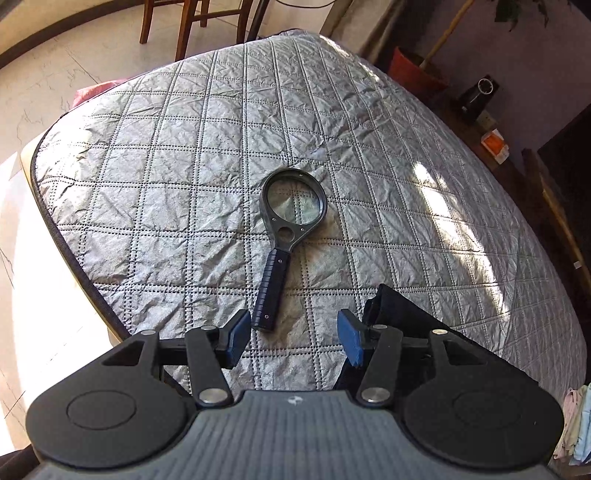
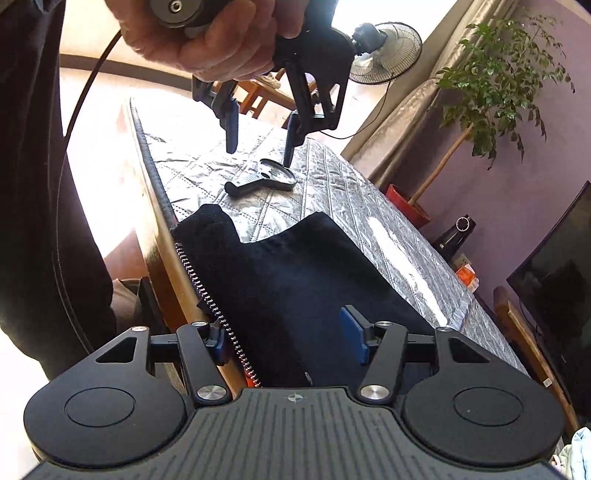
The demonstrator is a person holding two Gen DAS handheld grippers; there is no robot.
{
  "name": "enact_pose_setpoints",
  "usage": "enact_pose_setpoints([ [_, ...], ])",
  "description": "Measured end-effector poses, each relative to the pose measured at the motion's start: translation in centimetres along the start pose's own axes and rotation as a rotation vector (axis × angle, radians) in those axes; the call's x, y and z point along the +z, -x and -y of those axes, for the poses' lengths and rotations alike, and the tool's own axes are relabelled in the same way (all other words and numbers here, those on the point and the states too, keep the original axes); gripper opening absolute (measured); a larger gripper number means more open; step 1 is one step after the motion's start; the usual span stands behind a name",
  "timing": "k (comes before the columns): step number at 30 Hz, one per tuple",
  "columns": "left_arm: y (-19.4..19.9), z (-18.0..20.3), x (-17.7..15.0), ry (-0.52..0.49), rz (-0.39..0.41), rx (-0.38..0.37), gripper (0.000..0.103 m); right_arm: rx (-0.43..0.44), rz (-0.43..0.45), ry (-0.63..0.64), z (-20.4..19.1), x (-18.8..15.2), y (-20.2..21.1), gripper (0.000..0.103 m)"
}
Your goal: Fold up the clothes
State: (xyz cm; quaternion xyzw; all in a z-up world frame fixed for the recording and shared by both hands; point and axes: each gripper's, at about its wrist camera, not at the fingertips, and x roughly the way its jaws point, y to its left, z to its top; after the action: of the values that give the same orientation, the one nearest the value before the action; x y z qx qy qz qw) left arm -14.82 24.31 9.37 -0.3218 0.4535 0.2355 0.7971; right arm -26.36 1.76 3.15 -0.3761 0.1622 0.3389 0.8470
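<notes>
A dark navy zippered garment lies on the quilted grey table cover, its zipper along the table's near edge. My right gripper is open, low over the garment, its jaws either side of the zipper edge. My left gripper is open and empty above the cover; it also shows in the right wrist view, held by a hand. A corner of the garment shows by its right finger. A black magnifying glass lies just ahead of it.
The magnifying glass also shows in the right wrist view. A potted plant, a fan and a TV stand beyond the table. Wooden chairs stand on the tiled floor. The person's dark-clothed body is at left.
</notes>
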Motion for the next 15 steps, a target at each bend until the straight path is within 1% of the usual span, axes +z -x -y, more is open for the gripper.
enact_pose_setpoints([
  [1, 0.0, 0.0, 0.0, 0.001, 0.0, 0.001, 0.048, 0.007, 0.001, 0.013, -0.1, 0.2, -0.3, 0.045],
  [2, 0.0, 0.1, 0.0, 0.0, 0.0, 0.0, 0.048, 0.023, 0.0, 0.013, -0.1, 0.4, -0.5, 0.037],
  [3, -0.1, 0.2, 0.0, -0.001, 0.0, -0.001, 0.048, 0.038, 0.004, 0.009, 0.0, 0.7, -0.7, 0.024],
  [4, -0.1, 0.3, 0.1, -0.003, 0.0, -0.003, 0.048, 0.049, 0.013, -0.004, 0.4, 1.1, -0.5, 0.013],
  [9, -0.1, 1.2, 0.1, -0.014, 0.0, -0.013, 0.048, 0.132, -0.008, -0.077, 2.4, 2.3, -0.8, 0.008],
  [10, -0.1, 1.3, 0.1, -0.014, 0.0, -0.014, 0.048, 0.152, -0.018, -0.114, 3.0, 2.4, -0.9, 0.007],
  [12, -0.1, 1.6, 0.0, -0.012, 0.0, -0.017, 0.048, 0.184, -0.047, -0.266, 5.0, 2.6, -1.3, 0.007],
  [15, -0.1, 2.1, 0.1, -0.002, 0.01, -0.02, 0.048, 0.183, -0.043, -0.536, 9.4, 2.2, -0.8, 0.007],
])
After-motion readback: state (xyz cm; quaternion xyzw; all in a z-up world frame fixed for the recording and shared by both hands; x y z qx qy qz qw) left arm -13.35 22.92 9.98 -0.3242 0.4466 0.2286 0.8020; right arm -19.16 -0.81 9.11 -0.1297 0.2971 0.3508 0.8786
